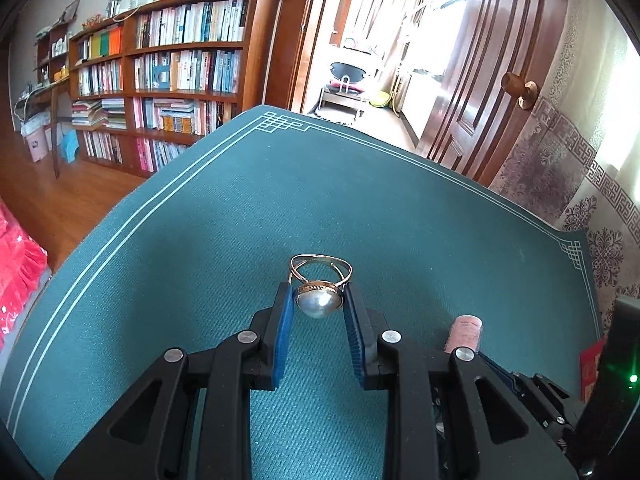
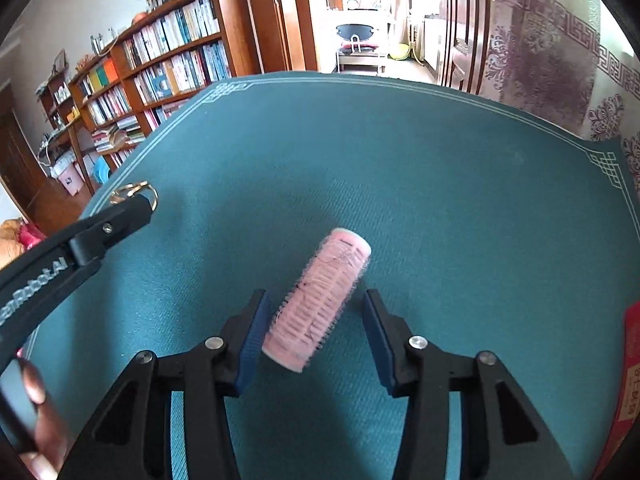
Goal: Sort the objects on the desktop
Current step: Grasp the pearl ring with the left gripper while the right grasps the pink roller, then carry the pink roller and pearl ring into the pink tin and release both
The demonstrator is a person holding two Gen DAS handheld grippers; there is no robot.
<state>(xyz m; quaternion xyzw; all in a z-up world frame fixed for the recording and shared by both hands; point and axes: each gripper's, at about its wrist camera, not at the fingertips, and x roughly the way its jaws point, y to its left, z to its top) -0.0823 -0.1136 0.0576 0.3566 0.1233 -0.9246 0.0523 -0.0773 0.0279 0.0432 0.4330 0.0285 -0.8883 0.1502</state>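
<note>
**Two grippers, two finds: ring held, curler waiting**

Two objects are in play on the green desk mat [image 1: 200, 240]. The left gripper [image 1: 319, 300] is clenched on a gold ring [image 1: 319, 280], its blue pads pressing either side of the pearl-like stone while the thin band juts forward past the tips, clear of the mat. In the right wrist view that same gripper shows toward the mat's left edge, the band peeking out beyond its black finger.

The right gripper [image 2: 316, 320] straddles a pink hair curler [image 2: 320, 300] near the middle of the mat. Its jaws are not yet clamped: the left pad sits just at the bristles near the roller's near end, and the right pad stands apart with mat showing between. The curler looks slightly blurred and lies askew to the jaws, its far end angled to the right.

To do this step well, I judge the wrist should turn until the pads face the curler's long sides squarely, then close gently; the bristles should give friction, but a skewed pinch could roll it free. A red packet [image 2: 628, 380] lies at the right edge.
</note>
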